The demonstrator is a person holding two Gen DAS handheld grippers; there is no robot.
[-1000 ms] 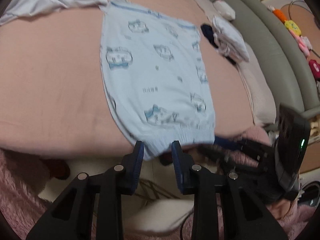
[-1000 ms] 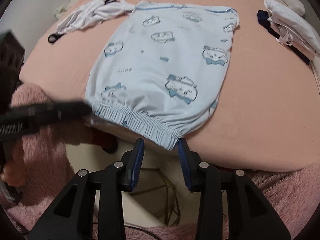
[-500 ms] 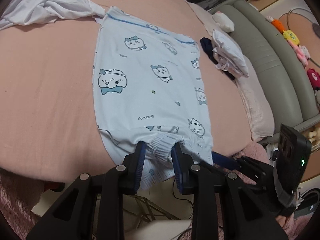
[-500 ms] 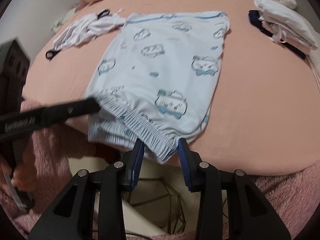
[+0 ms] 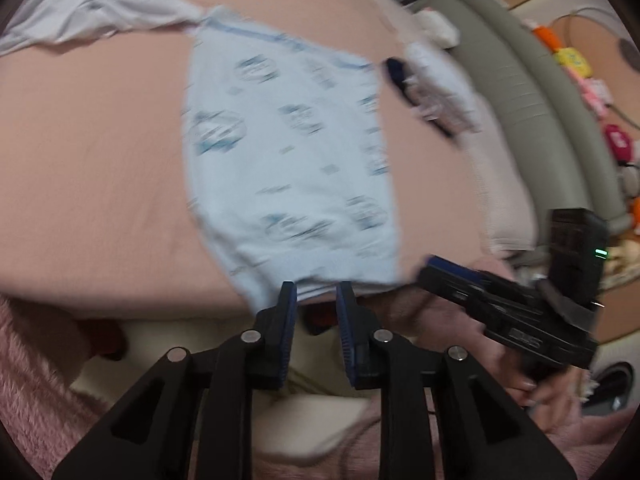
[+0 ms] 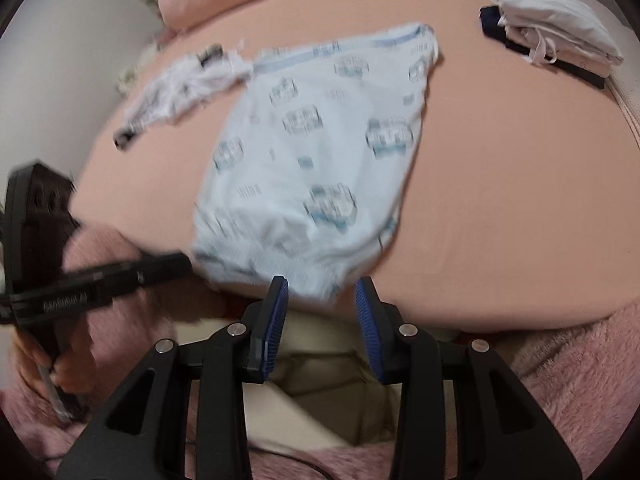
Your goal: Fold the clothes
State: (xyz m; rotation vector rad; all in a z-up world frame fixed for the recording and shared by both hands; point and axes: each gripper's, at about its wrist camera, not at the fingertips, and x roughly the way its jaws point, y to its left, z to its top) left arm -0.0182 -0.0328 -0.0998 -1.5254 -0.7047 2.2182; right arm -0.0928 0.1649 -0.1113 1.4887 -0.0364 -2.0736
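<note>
The pale blue shorts (image 5: 288, 160) are light and floppy; grip their gathered waistband (image 6: 280, 276). Your left gripper (image 5: 316, 292) and right gripper (image 6: 322, 288) each straddle that band, but blur hides whether either pinches it.

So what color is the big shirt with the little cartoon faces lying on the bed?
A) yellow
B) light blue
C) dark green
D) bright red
B: the shirt spread flat on the pink bed is pale blue with darker blue cartoon prints, and it looks the same in the left wrist view.
</note>
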